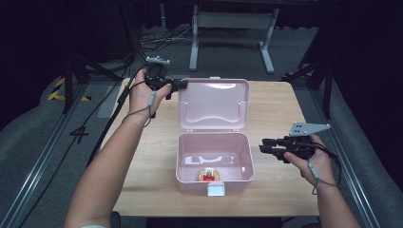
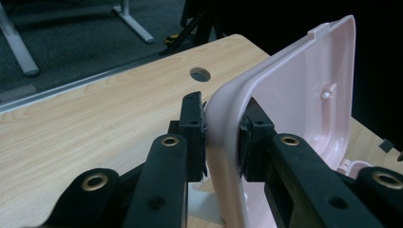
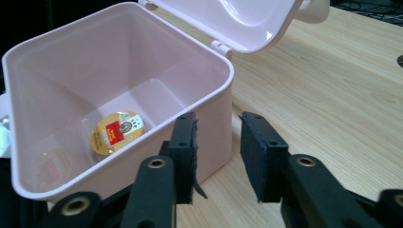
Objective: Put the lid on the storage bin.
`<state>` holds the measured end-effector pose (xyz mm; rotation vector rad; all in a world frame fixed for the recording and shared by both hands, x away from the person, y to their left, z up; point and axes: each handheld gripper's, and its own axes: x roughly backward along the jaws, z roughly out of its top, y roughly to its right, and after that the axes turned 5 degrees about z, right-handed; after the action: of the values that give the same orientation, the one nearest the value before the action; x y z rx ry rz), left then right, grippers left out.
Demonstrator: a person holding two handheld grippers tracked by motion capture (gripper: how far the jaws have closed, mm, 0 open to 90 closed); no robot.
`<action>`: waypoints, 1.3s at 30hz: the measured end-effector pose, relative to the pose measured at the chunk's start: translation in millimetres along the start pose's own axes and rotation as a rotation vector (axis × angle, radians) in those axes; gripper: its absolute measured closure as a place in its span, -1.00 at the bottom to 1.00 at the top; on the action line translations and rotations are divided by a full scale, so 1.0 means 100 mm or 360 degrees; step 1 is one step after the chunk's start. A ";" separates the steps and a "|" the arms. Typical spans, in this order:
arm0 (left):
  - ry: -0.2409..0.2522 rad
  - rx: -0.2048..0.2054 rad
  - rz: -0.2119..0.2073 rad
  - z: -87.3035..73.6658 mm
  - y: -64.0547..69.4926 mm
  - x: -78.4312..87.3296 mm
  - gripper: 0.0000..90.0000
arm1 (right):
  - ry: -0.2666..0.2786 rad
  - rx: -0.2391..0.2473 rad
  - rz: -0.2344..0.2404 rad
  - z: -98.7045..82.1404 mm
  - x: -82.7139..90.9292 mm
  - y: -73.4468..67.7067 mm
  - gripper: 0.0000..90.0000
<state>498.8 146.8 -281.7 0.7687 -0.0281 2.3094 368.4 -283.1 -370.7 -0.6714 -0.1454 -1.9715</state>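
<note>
My left gripper (image 2: 223, 137) clamps the corner of the glossy pink plastic box's hinged lid (image 1: 214, 102), raised above the box (image 1: 214, 164). My right gripper (image 1: 267, 148), jaws apart and empty, waits beside the box's right wall. Inside lies a small round gold-labelled capsule (image 3: 117, 132). Closing the lid likely remains.

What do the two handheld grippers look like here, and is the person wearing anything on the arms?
Both the left gripper and right gripper are black, with flat rectangular pads and brass-ringed holes along the jaws. Each carries a grey three-cornered plate and trails a thin grey cable. The forearms show no sleeves or gloves.
</note>
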 end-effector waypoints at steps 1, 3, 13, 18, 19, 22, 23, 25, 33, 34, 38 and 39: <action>0.0010 -0.0012 -0.0005 0.00 0.02 0.03 0.67 | -0.0002 -0.0003 0.0005 0.01 0.00 -0.01 0.55; 0.0021 -0.0035 -0.0002 0.00 0.05 0.07 0.66 | -0.0010 0.0001 0.0014 0.02 0.01 -0.04 0.59; 0.0131 -0.0128 0.0038 -0.08 0.24 0.24 0.62 | -0.0010 0.0018 0.0044 0.07 0.00 -0.13 0.61; 0.0185 -0.0158 0.0078 -0.12 0.34 0.30 0.61 | -0.0008 0.0042 0.0055 0.11 0.00 -0.18 0.61; 0.0189 -0.0162 0.0083 -0.13 0.34 0.31 0.60 | -0.0011 0.0046 0.0055 0.11 0.00 -0.19 0.61; 0.0215 -0.0167 0.0088 -0.16 0.36 0.33 0.60 | -0.0011 0.0052 0.0055 0.12 0.00 -0.21 0.61; 0.0231 -0.0163 0.0092 -0.18 0.37 0.34 0.60 | -0.0005 0.0054 0.0058 0.12 0.01 -0.22 0.62; 0.0258 -0.0163 0.0094 -0.20 0.39 0.36 0.59 | 0.0005 0.0051 0.0069 0.13 0.01 -0.23 0.62; 0.0306 -0.0188 0.0116 -0.28 0.51 0.45 0.54 | 0.0003 0.0070 0.0049 0.15 0.01 -0.26 0.63; 0.0312 -0.0196 0.0122 -0.29 0.54 0.47 0.54 | 0.0003 0.0068 0.0048 0.15 0.01 -0.27 0.63; 0.0350 -0.0181 0.0123 -0.34 0.59 0.50 0.50 | 0.0015 0.0071 0.0058 0.17 0.00 -0.31 0.64; 0.0369 -0.0155 0.0104 -0.36 0.59 0.51 0.49 | 0.0019 0.0070 0.0063 0.17 -0.01 -0.31 0.64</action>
<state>414.0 141.2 -273.3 0.4545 -0.0613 2.4255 348.5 -260.9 -350.9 -0.6291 -0.1667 -1.9285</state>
